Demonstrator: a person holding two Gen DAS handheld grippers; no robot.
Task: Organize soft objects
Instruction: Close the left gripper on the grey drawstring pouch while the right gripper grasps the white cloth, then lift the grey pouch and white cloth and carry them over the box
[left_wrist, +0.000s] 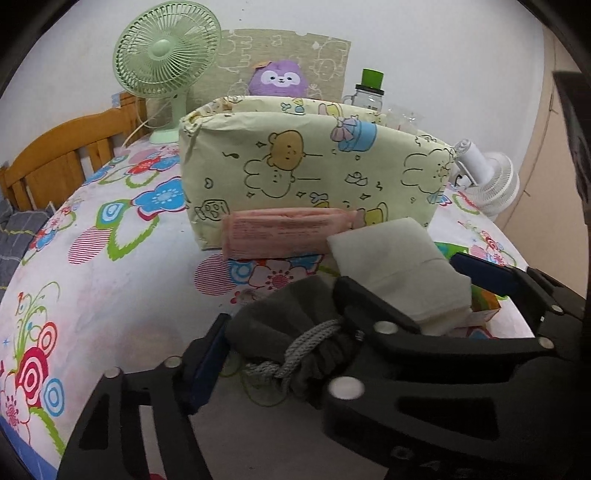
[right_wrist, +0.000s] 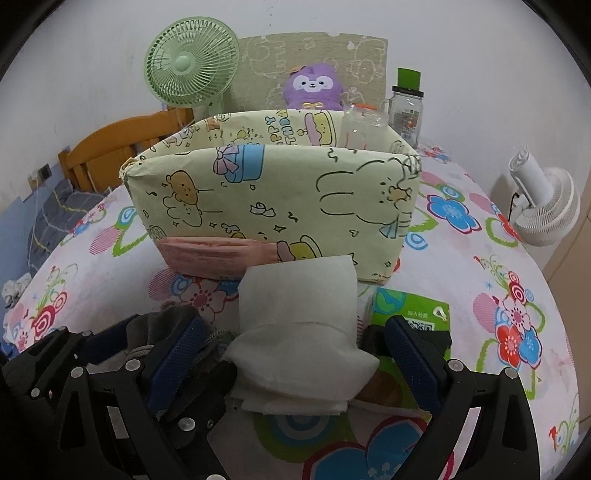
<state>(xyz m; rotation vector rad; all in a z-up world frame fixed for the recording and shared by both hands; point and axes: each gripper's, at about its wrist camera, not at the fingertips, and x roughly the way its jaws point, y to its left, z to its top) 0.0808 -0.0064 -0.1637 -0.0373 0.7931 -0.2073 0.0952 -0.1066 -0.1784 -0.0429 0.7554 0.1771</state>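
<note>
One big cartoon-print box (right_wrist: 273, 199) stands on the flowered bedsheet (left_wrist: 110, 295). Before it, the right gripper (right_wrist: 295, 354) is wide around a white tissue pack (right_wrist: 299, 317); the left gripper (left_wrist: 280, 339) pinches a grey drawstring pouch (left_wrist: 284, 325).

box (right_wrist: 273, 195): pale yellow, cartoon print | pouch (left_wrist: 280, 325): grey | cloth (right_wrist: 299, 317): white | bedsheet (left_wrist: 110, 266): floral

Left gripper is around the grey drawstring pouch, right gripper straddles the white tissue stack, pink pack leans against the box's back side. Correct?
One error: the pink pack leans against the box's front side, facing the grippers, as the right wrist view shows. The rest stands.
</note>
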